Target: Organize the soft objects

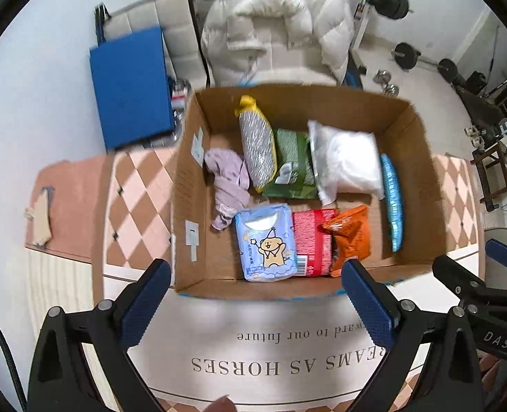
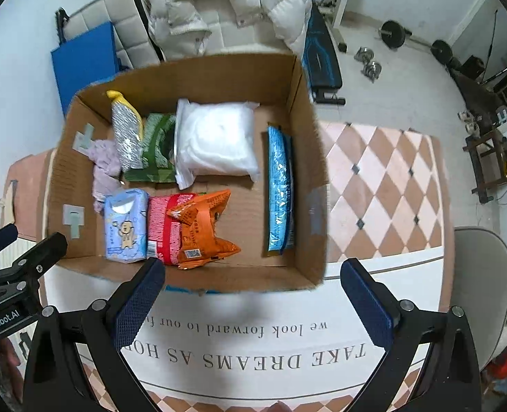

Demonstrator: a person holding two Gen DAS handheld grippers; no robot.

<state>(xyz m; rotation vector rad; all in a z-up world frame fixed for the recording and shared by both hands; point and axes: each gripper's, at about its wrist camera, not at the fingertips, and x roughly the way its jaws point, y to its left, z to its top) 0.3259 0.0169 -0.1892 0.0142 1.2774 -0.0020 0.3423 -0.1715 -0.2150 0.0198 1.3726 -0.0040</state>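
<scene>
An open cardboard box [image 1: 191,240] [image 2: 308,178] stands on the table and holds several soft items. Inside lie a lilac cloth [image 1: 226,185], a silver and yellow scrubber [image 1: 257,147], a green pack [image 1: 293,164], a white pillow bag [image 1: 348,163] [image 2: 215,140], a blue pack on edge [image 1: 392,202] [image 2: 279,189], a light-blue bear tissue pack [image 1: 265,242] [image 2: 124,226], a red pack [image 1: 312,240] and an orange pack [image 1: 351,235] [image 2: 202,226]. My left gripper [image 1: 255,302] is open and empty before the box's near wall. My right gripper [image 2: 253,305] is open and empty beside it.
The table has a white cloth with printed words [image 2: 253,343] over a checked cover [image 2: 373,178]. A white padded jacket [image 1: 274,31] lies on a bench behind the box. A blue board [image 1: 130,89] leans at the back left. Weights [image 2: 392,34] lie on the floor.
</scene>
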